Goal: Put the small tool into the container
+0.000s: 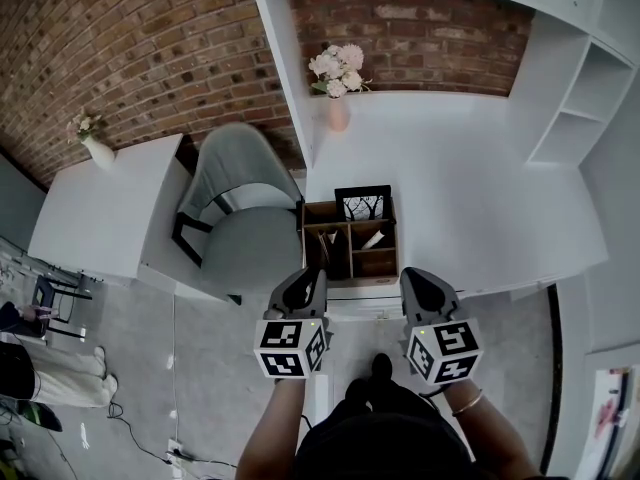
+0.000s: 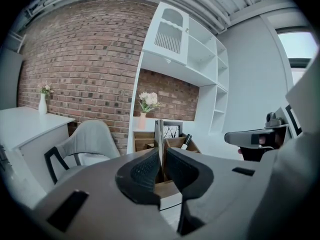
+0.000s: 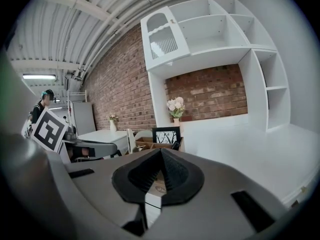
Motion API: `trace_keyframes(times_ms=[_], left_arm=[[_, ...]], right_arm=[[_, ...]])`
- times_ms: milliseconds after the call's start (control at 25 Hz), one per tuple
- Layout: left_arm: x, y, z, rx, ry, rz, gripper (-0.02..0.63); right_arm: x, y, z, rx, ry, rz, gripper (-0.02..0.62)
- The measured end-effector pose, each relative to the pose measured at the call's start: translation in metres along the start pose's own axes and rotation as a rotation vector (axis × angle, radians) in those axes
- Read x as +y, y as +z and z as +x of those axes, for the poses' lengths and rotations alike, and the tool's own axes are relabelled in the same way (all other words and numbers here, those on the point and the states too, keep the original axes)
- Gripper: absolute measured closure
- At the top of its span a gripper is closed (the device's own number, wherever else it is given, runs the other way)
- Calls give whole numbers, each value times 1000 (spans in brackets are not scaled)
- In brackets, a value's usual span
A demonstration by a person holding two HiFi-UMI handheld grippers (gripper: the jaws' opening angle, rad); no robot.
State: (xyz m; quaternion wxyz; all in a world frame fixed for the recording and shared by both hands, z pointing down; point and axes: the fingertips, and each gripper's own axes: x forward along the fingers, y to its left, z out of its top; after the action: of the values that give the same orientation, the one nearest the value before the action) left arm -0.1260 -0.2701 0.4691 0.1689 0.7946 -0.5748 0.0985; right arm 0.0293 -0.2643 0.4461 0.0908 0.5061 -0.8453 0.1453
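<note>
A wooden container (image 1: pixel 351 240) with several compartments stands at the white desk's front edge, with a framed picture (image 1: pixel 363 205) at its back. My left gripper (image 1: pixel 311 276) sits just before the container's left compartment, shut on a thin grey flat tool (image 2: pixel 158 143) that stands upright between the pads (image 2: pixel 142 170) and points at the container (image 2: pixel 176 143). Level with it on the right, my right gripper (image 1: pixel 416 275) is shut and holds nothing; its jaws meet at a point (image 3: pixel 160 154). A dark-handled item (image 1: pixel 373 238) leans in the right compartment.
A grey chair (image 1: pixel 235 208) stands left of the desk (image 1: pixel 470 198). A vase of pale flowers (image 1: pixel 337 83) sits at the desk's back, white shelves (image 1: pixel 585 98) at the right. A second white table (image 1: pixel 100 213) with a vase lies far left. A person (image 3: pixel 41 106) stands in the distance.
</note>
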Motion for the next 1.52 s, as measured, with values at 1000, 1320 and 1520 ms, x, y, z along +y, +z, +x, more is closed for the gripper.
trace_keyframes(times_ms=[1000,1320,1520], left_arm=[[-7,16,-56,-92,-21,24,597],[-6,14,-64,-96,-31,23,597],[-6,13,-68,-97,-37,25,597]], right_arm=[[30,11,-35,-65,-2,-46,592],[36,12,-43,-78,-17,-54,592],[38,10,-46,-82,-20,-50,592]])
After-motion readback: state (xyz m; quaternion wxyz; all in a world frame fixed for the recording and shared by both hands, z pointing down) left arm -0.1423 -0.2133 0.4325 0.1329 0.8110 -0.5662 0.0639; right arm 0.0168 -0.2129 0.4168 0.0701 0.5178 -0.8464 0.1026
